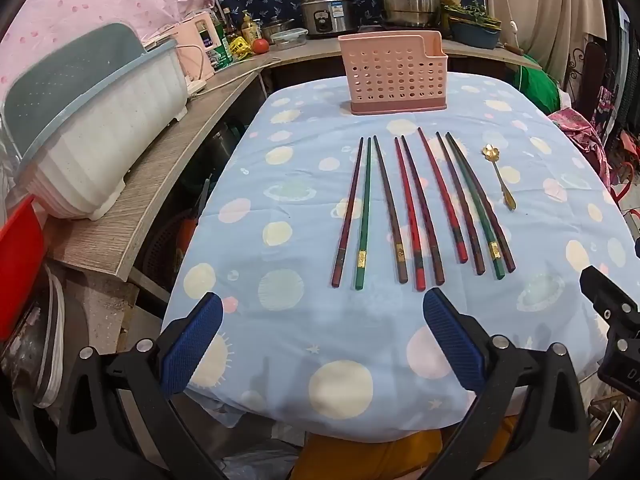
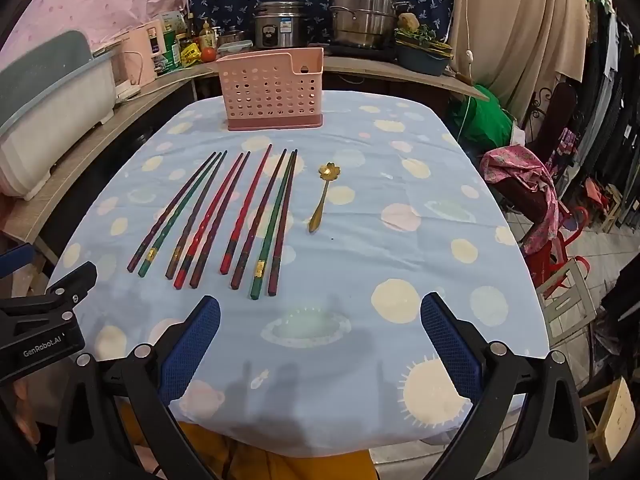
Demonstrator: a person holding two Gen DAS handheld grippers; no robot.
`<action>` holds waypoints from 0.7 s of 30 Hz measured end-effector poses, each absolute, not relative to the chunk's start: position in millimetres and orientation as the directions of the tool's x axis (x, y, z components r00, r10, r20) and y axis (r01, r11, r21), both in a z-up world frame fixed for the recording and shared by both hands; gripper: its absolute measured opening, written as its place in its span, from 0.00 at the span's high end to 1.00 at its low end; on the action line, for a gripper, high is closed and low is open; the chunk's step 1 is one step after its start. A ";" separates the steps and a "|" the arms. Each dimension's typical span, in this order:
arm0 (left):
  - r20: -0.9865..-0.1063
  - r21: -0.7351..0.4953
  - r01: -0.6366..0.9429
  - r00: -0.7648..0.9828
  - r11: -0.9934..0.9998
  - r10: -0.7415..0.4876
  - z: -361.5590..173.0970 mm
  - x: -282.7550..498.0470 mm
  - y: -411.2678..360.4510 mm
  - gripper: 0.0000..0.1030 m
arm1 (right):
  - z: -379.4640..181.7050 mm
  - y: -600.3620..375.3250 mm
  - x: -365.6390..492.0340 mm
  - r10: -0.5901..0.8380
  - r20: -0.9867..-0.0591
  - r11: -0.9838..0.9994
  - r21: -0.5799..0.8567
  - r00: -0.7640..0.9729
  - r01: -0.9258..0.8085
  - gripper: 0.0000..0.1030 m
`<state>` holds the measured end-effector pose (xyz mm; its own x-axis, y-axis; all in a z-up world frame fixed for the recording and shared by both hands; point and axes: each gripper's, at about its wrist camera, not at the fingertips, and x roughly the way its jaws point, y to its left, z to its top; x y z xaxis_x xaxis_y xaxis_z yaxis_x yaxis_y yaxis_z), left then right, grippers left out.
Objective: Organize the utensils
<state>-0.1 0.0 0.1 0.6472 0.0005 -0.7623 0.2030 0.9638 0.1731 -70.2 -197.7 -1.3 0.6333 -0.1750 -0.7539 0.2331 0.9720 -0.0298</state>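
— Both tongs are spread as wide as they go and carry nothing: the left tongs (image 1: 320,340) and the right tongs (image 2: 320,344) hang over the near edge of the desk (image 1: 400,400), tilted down toward it.

— So how much of the tidying is done?

— None, by my reading. Nine chopsticks (image 1: 420,208) lie side by side on the blue cloth, tips pointing at the pink holder (image 1: 394,74), thick ends toward the tongs. A small gold spoon (image 1: 498,176) lies just right of them, apart from the last stick.

— And the holder?

— Upright at the far end of the desk, well apart from the row. Through its holes I see nothing standing inside, though I can't see its floor.

— What's left, then?

— Everything, I'd judge: each chopstick and the spoon must be lifted and dropped in.
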 end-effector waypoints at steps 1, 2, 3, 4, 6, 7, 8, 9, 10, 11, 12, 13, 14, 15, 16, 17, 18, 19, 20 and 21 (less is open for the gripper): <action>-0.763 0.173 0.204 0.646 0.964 0.000 0.1 -0.1 0.0 0.07 | -1.2 -197.6 -70.1 -0.175 -0.754 0.972 -0.030 0.633 0.233 0.07; -0.763 0.173 0.205 0.647 0.963 -0.001 0.2 -0.2 -0.1 0.07 | -1.0 -197.5 -70.1 -0.175 -0.754 0.972 -0.029 0.634 0.233 0.07; -0.762 0.174 0.205 0.648 0.963 0.000 0.5 -0.5 -0.3 0.07 | -0.8 -197.5 -70.0 -0.173 -0.754 0.972 -0.028 0.634 0.233 0.07; -0.761 0.176 0.206 0.649 0.963 0.001 0.7 -0.8 -0.5 0.07 | -0.5 -197.4 -70.3 -0.173 -0.753 0.972 -0.027 0.635 0.233 0.07; -0.763 0.176 0.204 0.647 0.963 0.002 0.0 0.1 -0.1 0.07 | -0.2 -197.4 -69.9 -0.172 -0.753 0.972 -0.027 0.635 0.232 0.07; -0.762 0.177 0.205 0.648 0.963 0.002 0.1 0.2 0.0 0.07 | 0.1 -197.2 -69.8 -0.172 -0.752 0.972 -0.027 0.636 0.232 0.07; -0.761 0.179 0.204 0.649 0.963 0.004 0.2 0.4 0.1 0.07 | -0.3 -197.0 -69.5 -0.173 -0.751 0.972 -0.028 0.637 0.231 0.07; -0.761 0.180 0.203 0.649 0.962 0.005 0.3 0.8 0.3 0.07 | -0.1 -196.8 -68.9 -0.173 -0.751 0.972 -0.028 0.638 0.231 0.07; -0.762 0.179 0.203 0.648 0.963 0.005 -0.2 0.5 -0.5 0.07 | 2.7 -196.8 -69.9 -0.172 -0.749 0.973 -0.026 0.640 0.231 0.07; -0.761 0.179 0.202 0.648 0.963 0.006 -0.3 1.0 -0.4 0.07 | 3.7 -196.7 -70.4 -0.171 -0.748 0.973 -0.025 0.641 0.231 0.07; -0.761 0.179 0.202 0.649 0.963 0.005 -0.4 1.4 -0.3 0.07 | 4.5 -196.8 -70.5 -0.169 -0.748 0.973 -0.022 0.642 0.231 0.07; -0.760 0.180 0.202 0.650 0.963 0.006 1.9 2.3 -0.7 0.07 | 5.0 -197.6 -69.7 -0.168 -0.748 0.973 -0.020 0.643 0.230 0.07; -0.759 0.181 0.201 0.651 0.963 0.007 2.2 2.9 -0.7 0.07 | 5.3 -198.5 -68.5 -0.167 -0.747 0.973 -0.019 0.643 0.230 0.07; -0.759 0.181 0.202 0.651 0.963 0.007 2.5 3.5 -0.7 0.07 | 4.9 -198.1 -68.5 -0.167 -0.746 0.973 -0.020 0.645 0.229 0.07; -0.759 0.182 0.200 0.651 0.963 0.008 2.4 -0.6 2.4 0.07 | 4.6 -197.2 -70.3 -0.170 -0.742 0.973 -0.023 0.648 0.229 0.07; -0.758 0.182 0.201 0.652 0.963 0.007 2.3 -0.7 2.5 0.07 | 4.0 -197.0 -70.5 -0.171 -0.741 0.973 -0.024 0.650 0.228 0.07; -0.757 0.182 0.202 0.653 0.962 0.006 4.4 -0.9 4.9 0.07 | 4.1 -197.2 -70.4 -0.170 -0.740 0.973 -0.023 0.651 0.228 0.07; -0.757 0.183 0.201 0.653 0.962 0.007 4.9 -0.5 5.8 0.07 | 4.4 -196.5 -70.8 -0.170 -0.738 0.973 -0.023 0.653 0.228 0.07; -0.757 0.183 0.202 0.653 0.962 0.007 5.2 -0.2 6.6 0.07 | 4.6 -196.4 -70.8 -0.171 -0.738 0.973 -0.023 0.653 0.229 0.07; -0.756 0.182 0.202 0.654 0.962 0.006 5.1 -0.9 6.3 0.07 | 4.6 -196.3 -70.7 -0.171 -0.738 0.973 -0.023 0.653 0.228 0.07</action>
<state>-0.9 6.3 5.1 0.6544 0.0059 -0.7561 0.2018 0.9624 0.1821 -70.7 -196.3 4.6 0.6530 -0.1705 -0.7379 0.2284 0.9733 -0.0228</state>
